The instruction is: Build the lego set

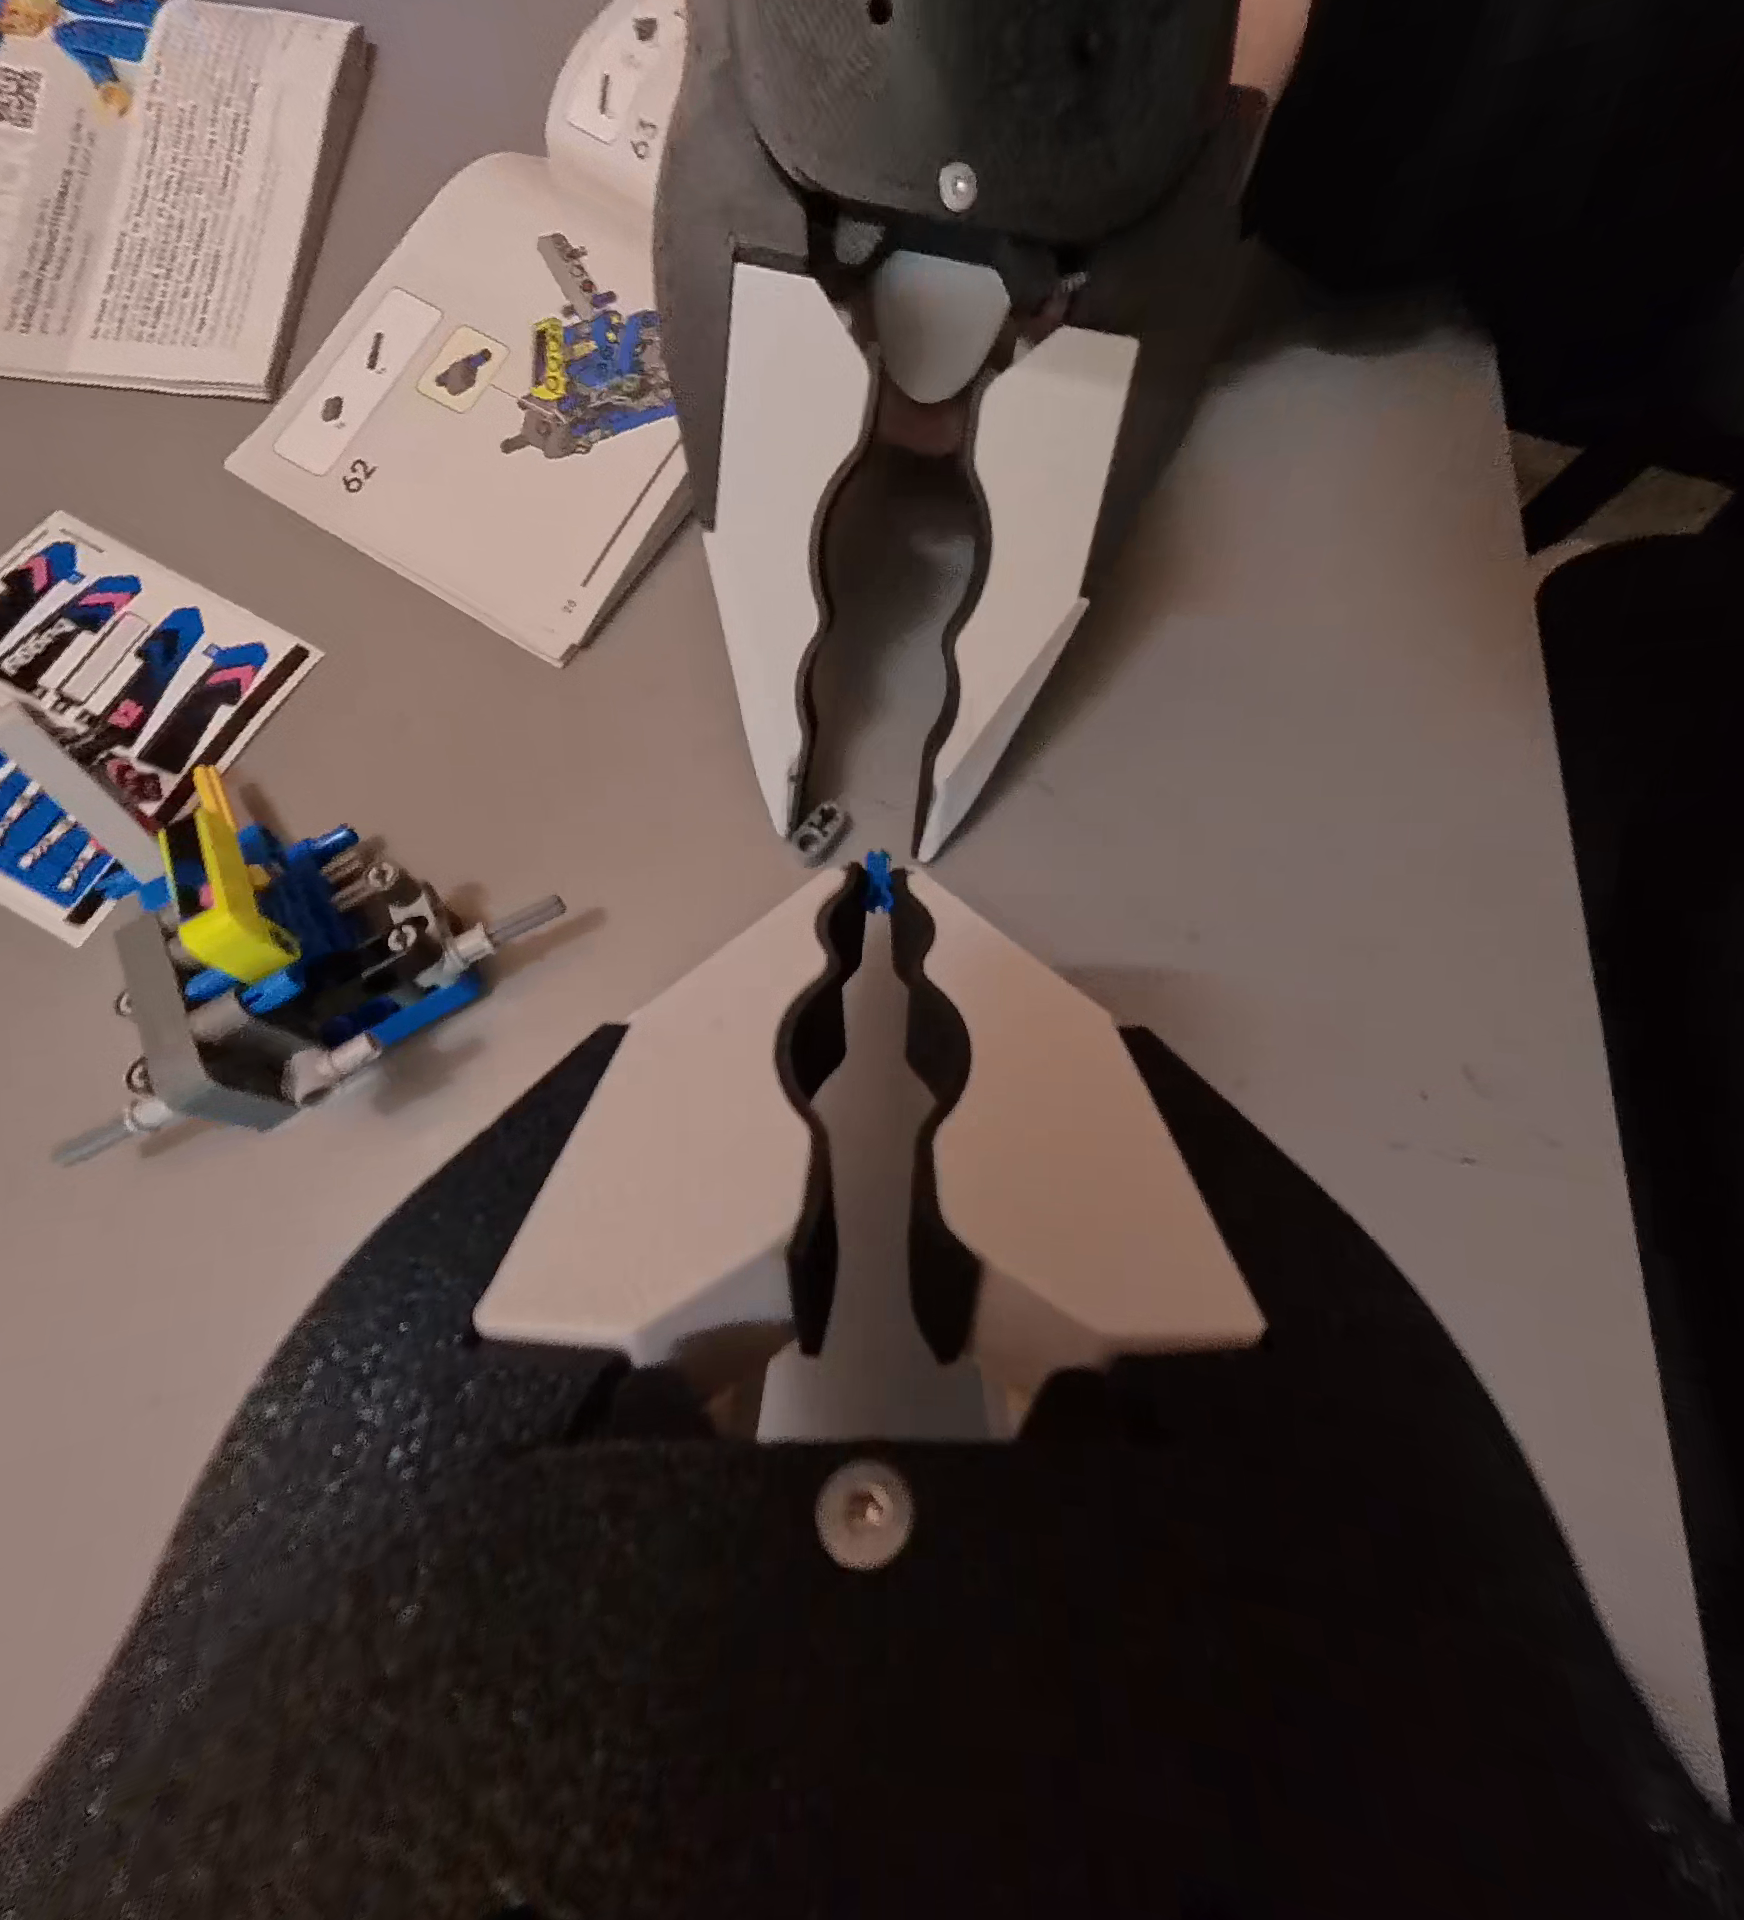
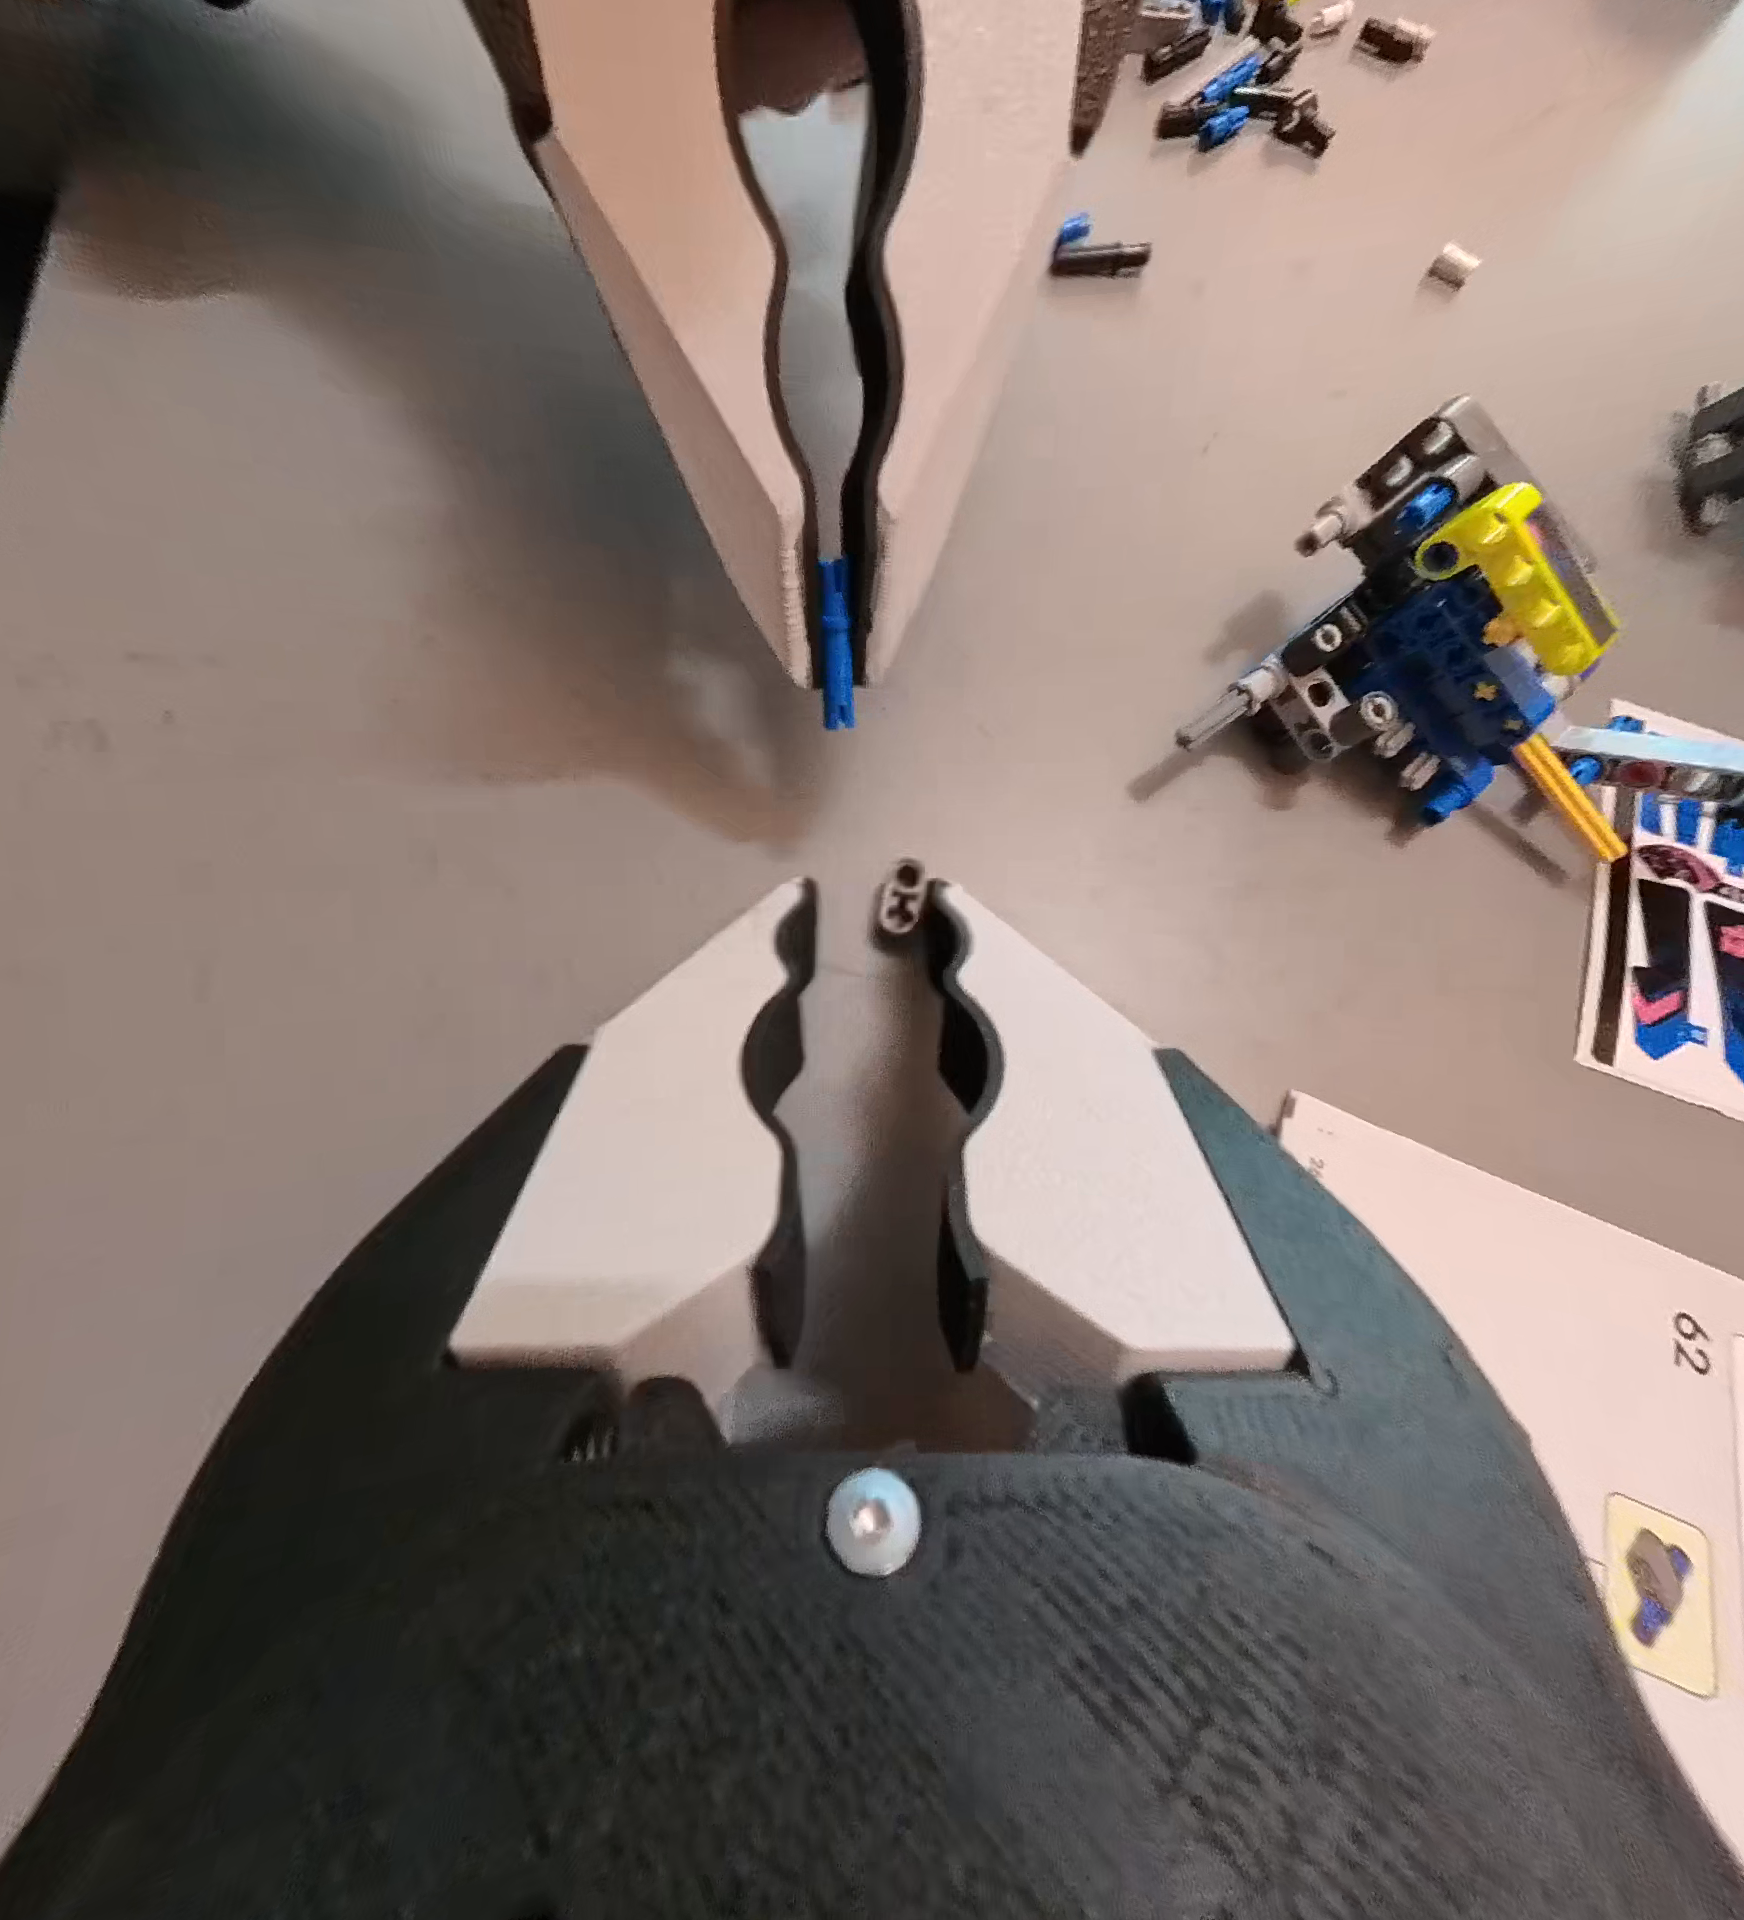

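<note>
- Claws face each other tip to tip over the grey worktop (image 1: 1263, 935), the left claw (image 1: 876, 883) and the right claw (image 2: 873, 899).
- Left claw is closed almost fully on a small blue pin (image 2: 835, 649); the pin is clamped at the very tips and its end sticks out past them.
- Right claw is open by a narrow gap. A small dark grey connector (image 2: 899, 906) with two holes sits between its tips, against one finger; the other finger is apart from it, so I cannot tell if it is held firmly.
- Pin and connector are near each other but not touching.
- Half-built lego model (image 1: 296, 956), blue, black, grey and yellow, stands on the worktop well to the side.
- Sticker sheet (image 1: 99, 686) lies just beside the model, and an open instruction booklet (image 1: 473, 416) lies farther.
- Loose lego pieces (image 2: 1242, 83) lie at the far edge in the right wrist view.
</note>
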A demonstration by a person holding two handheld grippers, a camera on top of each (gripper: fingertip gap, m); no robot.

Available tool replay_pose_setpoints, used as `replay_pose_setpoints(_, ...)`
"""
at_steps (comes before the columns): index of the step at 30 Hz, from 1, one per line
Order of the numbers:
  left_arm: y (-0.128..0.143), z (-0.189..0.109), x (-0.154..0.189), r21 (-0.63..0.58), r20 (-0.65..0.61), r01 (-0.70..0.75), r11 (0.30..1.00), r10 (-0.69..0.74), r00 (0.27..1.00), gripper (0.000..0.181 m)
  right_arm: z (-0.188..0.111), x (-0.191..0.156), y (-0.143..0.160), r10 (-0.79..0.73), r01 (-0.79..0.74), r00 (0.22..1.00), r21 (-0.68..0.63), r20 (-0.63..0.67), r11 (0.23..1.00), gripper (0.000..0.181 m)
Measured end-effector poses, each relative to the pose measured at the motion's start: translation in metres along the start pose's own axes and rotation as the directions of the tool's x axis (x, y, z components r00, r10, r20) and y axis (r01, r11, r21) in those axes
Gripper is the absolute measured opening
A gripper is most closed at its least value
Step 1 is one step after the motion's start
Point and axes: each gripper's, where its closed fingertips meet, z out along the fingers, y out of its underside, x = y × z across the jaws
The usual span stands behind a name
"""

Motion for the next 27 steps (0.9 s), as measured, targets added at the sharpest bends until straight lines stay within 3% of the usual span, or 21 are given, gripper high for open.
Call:
replay_pose_setpoints(1, 0.0, 0.002, -0.001, -0.016, -0.002, -0.009, 1.0, 0.009, 1.0, 0.001, -0.001, -0.001, 0.001, 0.008, -0.008, 1.0, 0.0, 0.017, 1.0, 0.026)
replay_pose_setpoints(7, -0.002, 0.013, -0.013, -0.13, 0.021, -0.137, 0.982, 0.141, 0.99, 0.001, -0.003, 0.0, 0.003, 0.023, -0.023, 0.999, -0.002, 0.025, 1.0, 0.023)
replay_pose_setpoints(12, -0.002, 0.016, -0.017, -0.238, 0.003, -0.273, 0.932, 0.282, 0.959, 0.001, -0.002, 0.013, 0.004, 0.052, -0.052, 0.998, -0.005, -0.025, 0.999, 0.006)
replay_pose_setpoints(17, 0.005, 0.018, -0.014, -0.332, -0.064, -0.38, 0.863, 0.382, 0.922, 0.001, -0.002, 0.008, 0.003, 0.056, -0.056, 0.998, -0.005, 0.035, 0.998, 0.006)
replay_pose_setpoints(27, 0.009, 0.027, -0.013, -0.388, -0.204, -0.502, 0.773, 0.459, 0.865, 0.001, -0.001, 0.007, 0.003, 0.076, -0.076, 0.995, -0.006, 0.063, 0.997, 0.006)
